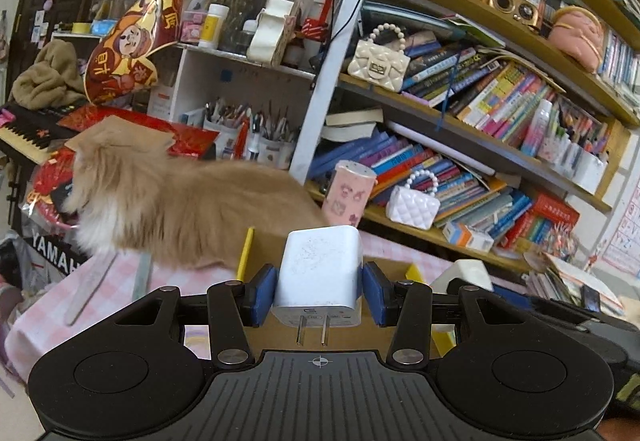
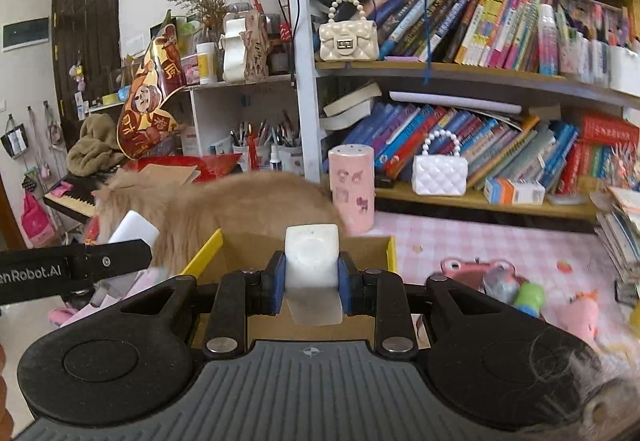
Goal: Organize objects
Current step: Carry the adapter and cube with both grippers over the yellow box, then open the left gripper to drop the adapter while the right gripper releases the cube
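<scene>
The left gripper [image 1: 319, 291] is clamping a smooth white plug [image 1: 320, 269] between its blue pads [image 1: 266, 291], the jaws narrowed to the block's width and its two metal prongs pointing back toward the camera. The right gripper [image 2: 312, 279] is likewise pinching a rounded white case [image 2: 313, 265], matte and soft-cornered, between blue pads [image 2: 279, 281] closed to its sides. Both items are hanging above an open cardboard box [image 2: 360, 245] with yellow flaps, lying directly under and ahead of the fingers. Beyond the box, a fluffy ginger cat [image 1: 180, 209] is standing on the pink checked tablecloth [image 2: 480, 237]. Just ahead and right, a pink cylindrical cup [image 2: 352, 189] is standing upright before crowded bookshelves [image 2: 480, 73].
</scene>
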Available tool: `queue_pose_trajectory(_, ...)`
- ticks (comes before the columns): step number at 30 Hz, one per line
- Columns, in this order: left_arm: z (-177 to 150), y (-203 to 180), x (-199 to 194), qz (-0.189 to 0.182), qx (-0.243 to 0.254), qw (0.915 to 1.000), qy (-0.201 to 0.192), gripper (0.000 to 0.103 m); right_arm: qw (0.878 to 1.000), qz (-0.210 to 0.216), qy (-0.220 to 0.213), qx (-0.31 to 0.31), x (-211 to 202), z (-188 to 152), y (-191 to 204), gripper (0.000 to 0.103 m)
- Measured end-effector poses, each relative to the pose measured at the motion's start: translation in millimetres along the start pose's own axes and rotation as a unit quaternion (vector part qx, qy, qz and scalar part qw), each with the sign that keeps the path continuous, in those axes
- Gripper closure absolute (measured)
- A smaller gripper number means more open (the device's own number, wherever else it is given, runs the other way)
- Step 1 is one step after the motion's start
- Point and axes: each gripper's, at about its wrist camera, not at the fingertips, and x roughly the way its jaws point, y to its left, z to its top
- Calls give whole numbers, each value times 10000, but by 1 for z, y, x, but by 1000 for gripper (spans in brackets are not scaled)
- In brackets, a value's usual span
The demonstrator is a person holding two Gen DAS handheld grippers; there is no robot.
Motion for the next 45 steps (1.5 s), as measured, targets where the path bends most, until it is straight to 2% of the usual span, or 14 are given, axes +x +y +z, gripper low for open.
queue_pose_trajectory(9,1,-9,71,241,92,9989,394,58,9960,270,597,-606,77,1,-9,79)
queue_pose_trajectory(16,-6,-9,122,638,77,9944,844,58,9827,521,1258,-1257,130,-3,-20,79)
queue_pose_trajectory(22,-14,-12,152,925,239,9879,1224,58,9666,761,1666,-1795,155,-6,-20,79)
queue_pose_trajectory(28,-20,-16,169,1080,405,9824,1471,58,9611,744,2000,-1754,175,-9,-25,79)
queue_pose_trajectory(34,-15,-19,171,1153,524,9809,1473,58,9599,638,2147,-1685,186,-12,-29,78)
queue_pose_trajectory(36,-15,-20,170,1101,556,9816,1459,54,9608,606,2155,-1637,187,-12,-30,77)
queue_pose_trajectory(39,-13,-23,163,1101,608,9833,1314,48,9659,601,1949,-1597,182,-10,-30,66)
queue_pose_trajectory(45,-3,-30,137,961,689,9886,932,44,9754,544,1530,-1487,158,3,-30,61)
